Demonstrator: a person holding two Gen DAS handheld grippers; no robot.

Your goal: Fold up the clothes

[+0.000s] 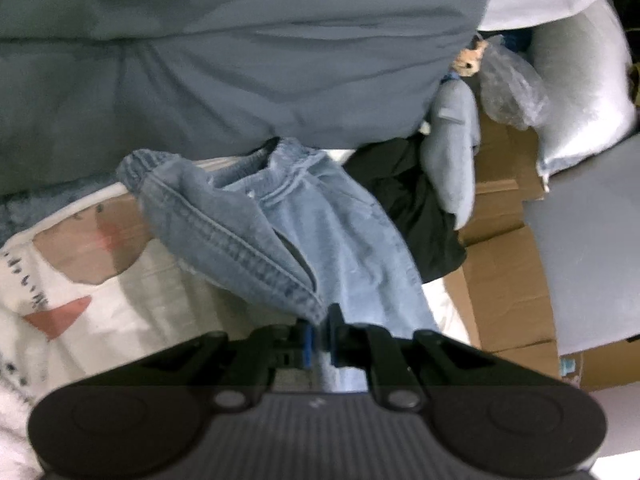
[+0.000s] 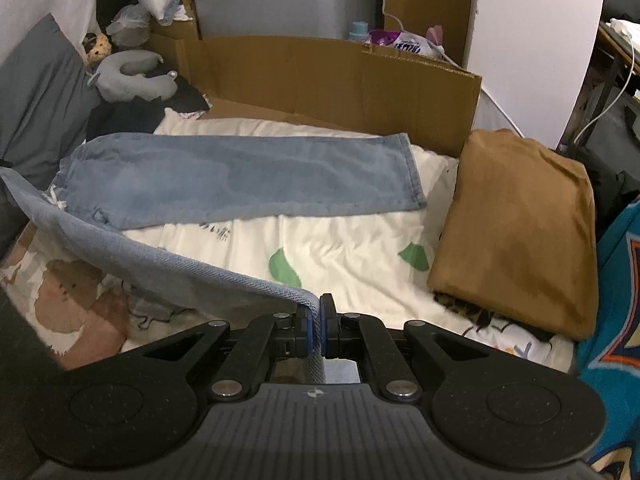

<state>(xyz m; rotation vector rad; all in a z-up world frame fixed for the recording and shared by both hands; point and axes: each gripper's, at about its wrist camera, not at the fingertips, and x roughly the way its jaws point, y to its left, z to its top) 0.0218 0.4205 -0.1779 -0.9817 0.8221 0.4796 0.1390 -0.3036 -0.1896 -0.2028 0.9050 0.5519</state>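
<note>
Light blue jeans (image 2: 240, 176) lie on a printed white sheet (image 2: 352, 248); one leg is stretched flat across the bed. My right gripper (image 2: 317, 320) is shut on the hem of the other leg, which hangs lifted off the sheet toward the left. In the left wrist view the jeans' waist end (image 1: 256, 216) hangs bunched, elastic waistband away from me. My left gripper (image 1: 319, 332) is shut on the denim seam at that end.
A folded brown garment (image 2: 516, 232) lies at the right. Cardboard (image 2: 332, 76) walls the far side of the bed. A grey pillow (image 1: 240, 48), black clothes (image 1: 404, 200), a grey neck pillow (image 2: 132, 76) and a plastic bag (image 1: 512, 88) crowd the head end. A teal blanket (image 2: 616, 300) borders the right.
</note>
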